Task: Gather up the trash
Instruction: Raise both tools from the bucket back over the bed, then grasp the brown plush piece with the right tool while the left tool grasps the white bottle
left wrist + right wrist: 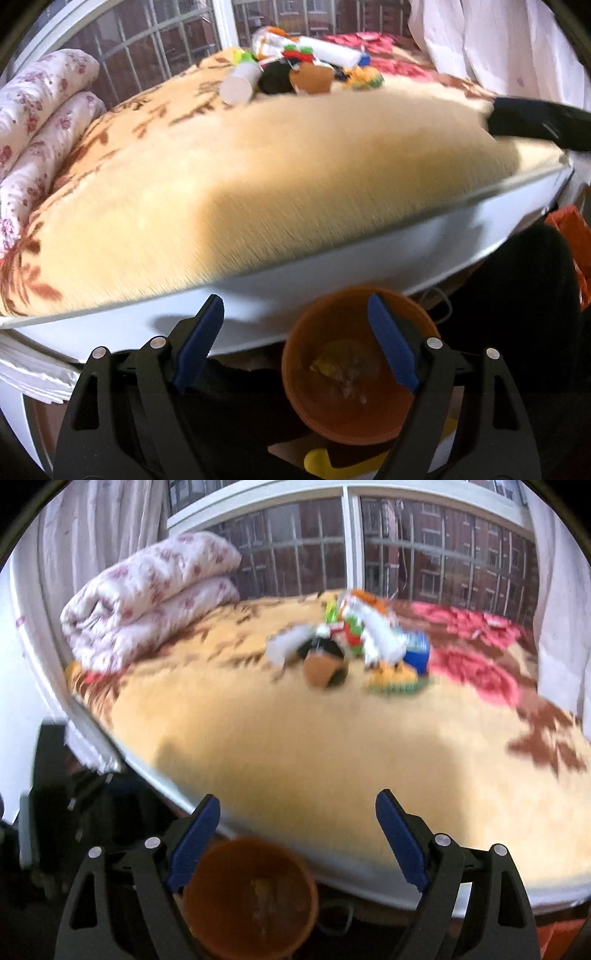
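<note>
left tool (295, 325) wide, empty | right tool (297, 821) wide, empty | orange bin (354, 369) below | trash pile (295, 70) on blanket (277, 177), beyond

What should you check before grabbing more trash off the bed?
1. Left gripper open, nothing between its fingers: ok.
2. Right gripper open and empty: ok.
3. Orange bin below the bed edge, mouth open upward: ok.
4. Room left in the bin, only a little at its bottom: ok.
5. Trash pile in view on the yellow blanket: ok.
6. Which piece is easiest to grip: cannot tell, pictures blurred.
</note>
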Demonstrator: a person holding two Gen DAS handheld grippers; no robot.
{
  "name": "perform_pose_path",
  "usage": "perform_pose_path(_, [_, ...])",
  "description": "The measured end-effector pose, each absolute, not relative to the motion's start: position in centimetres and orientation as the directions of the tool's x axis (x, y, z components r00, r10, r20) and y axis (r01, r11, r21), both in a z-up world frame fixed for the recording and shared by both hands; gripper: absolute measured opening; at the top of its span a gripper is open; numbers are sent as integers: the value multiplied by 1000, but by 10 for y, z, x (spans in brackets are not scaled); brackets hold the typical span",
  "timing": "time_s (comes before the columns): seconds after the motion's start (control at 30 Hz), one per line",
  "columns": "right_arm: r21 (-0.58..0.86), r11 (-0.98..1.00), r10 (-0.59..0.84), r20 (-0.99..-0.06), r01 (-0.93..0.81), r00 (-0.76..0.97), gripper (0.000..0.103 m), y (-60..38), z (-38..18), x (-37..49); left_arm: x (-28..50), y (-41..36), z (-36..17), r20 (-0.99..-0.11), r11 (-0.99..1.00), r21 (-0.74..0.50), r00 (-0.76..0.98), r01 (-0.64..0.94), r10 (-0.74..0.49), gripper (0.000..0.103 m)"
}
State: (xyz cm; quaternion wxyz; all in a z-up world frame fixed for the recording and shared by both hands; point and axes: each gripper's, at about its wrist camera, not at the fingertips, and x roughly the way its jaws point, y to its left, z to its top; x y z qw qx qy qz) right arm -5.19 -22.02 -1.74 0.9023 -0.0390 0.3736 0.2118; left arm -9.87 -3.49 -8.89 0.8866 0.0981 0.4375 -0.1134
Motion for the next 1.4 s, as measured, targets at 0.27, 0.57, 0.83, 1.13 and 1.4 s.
perform_pose_path(0.27, [116, 911, 363, -684, -396, 634, 85, -193, -13, 61, -92, -25, -79, -779, 965, 46, 613, 258, -127, 79])
perform_pose_path(0.57, [132, 912, 347, -751, -387, 562, 85, -170, -43, 140, -78, -5, -76, -783, 971, -9, 603, 237, -155, 79])
perform_pose_path(0.83, [184, 910, 365, -780, -372, 508, 34, -167, -66, 153, -70, -4, -66, -785, 973, -28, 597, 230, -164, 79])
perform_pose_path(1.13, [238, 923, 380, -689, -304, 617, 33, -213, -40, 96, -29, -1, -26, -755, 968, -23, 631, 248, -180, 79])
perform_pose_path(1.4, [329, 915, 401, -666, -235, 628, 33, -254, -44, 28, 90, -26, -22, -755, 950, 57, 636, 306, -160, 87])
